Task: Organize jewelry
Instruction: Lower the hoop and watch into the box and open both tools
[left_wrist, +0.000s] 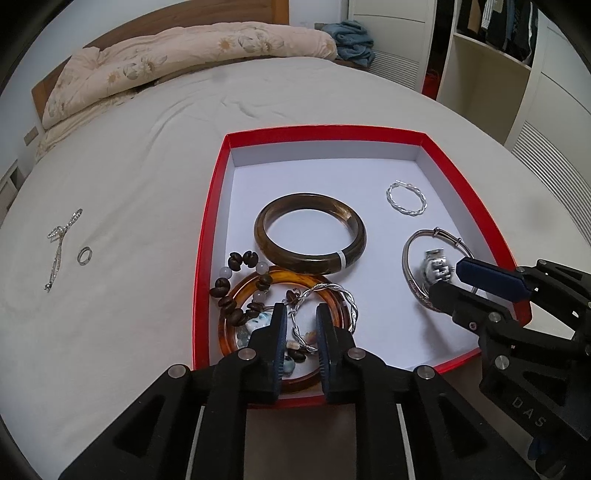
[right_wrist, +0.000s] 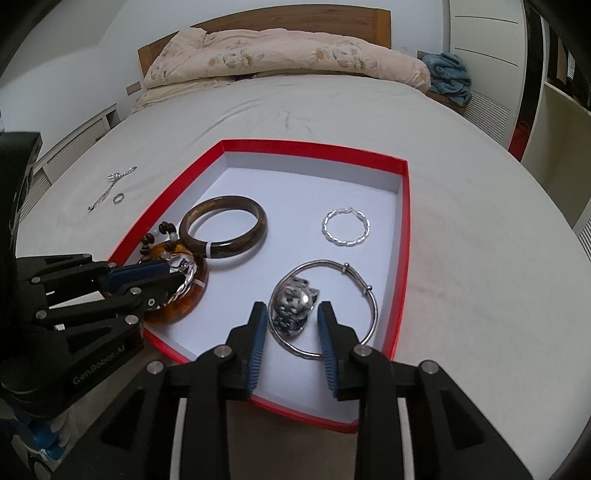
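I am holding both tools low over the near end of the red tray, which is lying on the bed, because that is where the jewelry is crowding together. My left tool is standing part open around the twisted silver bangle, which is resting on the amber bangle with the bead bracelet draped across it. The pads are straddling the silver twist, and I cannot tell whether they are touching it. I judge I am placing them this way to lift the silver piece clear of the pile.

My right tool is also part open, one finger on either side of the watch, gripping nothing that I can see. The watch is sitting bunched inside the thin silver bangle, its face tilting up toward the camera and its band folding under, so its long axis is hard to make out.

The dark bangle is lying flat in the middle of the tray, leaning on the amber one's far edge. A second twisted silver ring-shaped piece is lying alone toward the far right corner. Outside the tray, on the sheet to the left, a chain is stretching roughly toward and away from me, with a small ring just beside it; I judge these are waiting to go in.
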